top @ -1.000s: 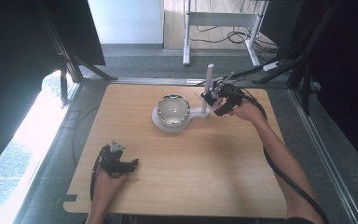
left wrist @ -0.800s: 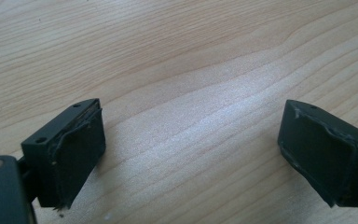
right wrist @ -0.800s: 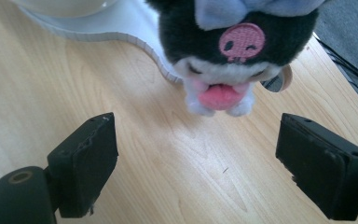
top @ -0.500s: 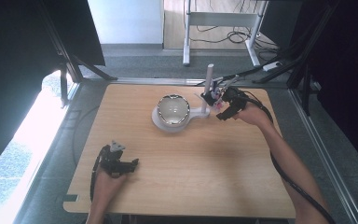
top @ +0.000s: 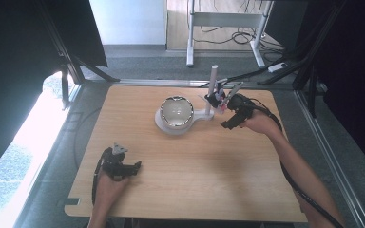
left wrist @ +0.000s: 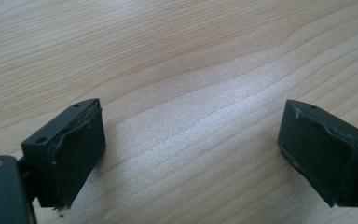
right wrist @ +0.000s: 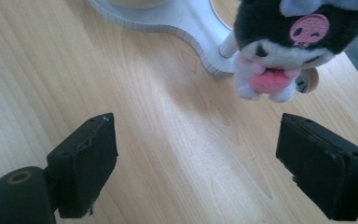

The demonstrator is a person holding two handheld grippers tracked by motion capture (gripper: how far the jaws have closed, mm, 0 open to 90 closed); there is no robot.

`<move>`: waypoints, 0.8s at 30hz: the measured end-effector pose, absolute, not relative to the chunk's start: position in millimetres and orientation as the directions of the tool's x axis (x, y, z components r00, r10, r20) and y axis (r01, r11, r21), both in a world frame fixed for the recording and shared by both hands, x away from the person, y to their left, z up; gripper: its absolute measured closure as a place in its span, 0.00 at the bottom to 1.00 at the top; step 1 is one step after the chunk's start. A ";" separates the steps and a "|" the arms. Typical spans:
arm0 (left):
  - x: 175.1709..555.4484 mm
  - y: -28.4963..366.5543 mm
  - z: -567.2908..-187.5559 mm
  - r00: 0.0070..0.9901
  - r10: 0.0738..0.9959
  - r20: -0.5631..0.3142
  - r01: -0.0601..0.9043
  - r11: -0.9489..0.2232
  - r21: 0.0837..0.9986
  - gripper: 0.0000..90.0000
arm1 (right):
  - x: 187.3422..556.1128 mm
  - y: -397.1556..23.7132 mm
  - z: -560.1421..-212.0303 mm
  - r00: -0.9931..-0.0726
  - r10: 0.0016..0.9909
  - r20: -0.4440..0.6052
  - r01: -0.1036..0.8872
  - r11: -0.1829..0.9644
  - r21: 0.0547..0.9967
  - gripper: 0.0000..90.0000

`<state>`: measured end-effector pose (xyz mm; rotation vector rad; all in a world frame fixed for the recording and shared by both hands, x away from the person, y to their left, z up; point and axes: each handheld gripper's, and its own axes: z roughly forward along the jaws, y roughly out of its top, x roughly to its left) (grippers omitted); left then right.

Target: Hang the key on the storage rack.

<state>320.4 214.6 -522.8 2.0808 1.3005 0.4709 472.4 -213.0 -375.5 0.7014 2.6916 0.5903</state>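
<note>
Black-and-white plush toy (right wrist: 279, 49) is seen hanging at the white stand's (right wrist: 186, 23) post, just beyond the right tool (right wrist: 198, 163), whose jaws are spread with nothing between them. Left tool (left wrist: 191, 158) is held spread over bare bench (left wrist: 177, 56).

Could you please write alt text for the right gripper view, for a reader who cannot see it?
A small black-and-white plush toy with a pink skull badge hangs against the post of a white plastic stand on a light wooden table. The right claw is open in front of it, with only bare tabletop between its black jaws.
</note>
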 end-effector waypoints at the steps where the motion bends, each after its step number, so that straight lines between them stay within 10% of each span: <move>1: 320.4 214.6 -522.8 0.448 0.894 -0.029 0.668 -0.313 0.676 0.08 | 470.1 -213.1 -375.2 -0.840 0.514 -0.176 0.393 0.798 0.457 0.14; 24: 320.5 214.6 -522.9 0.448 0.893 -0.028 0.666 -0.313 0.677 0.08 | 412.8 -219.2 -379.3 -0.878 0.444 -0.176 0.313 0.813 0.490 0.14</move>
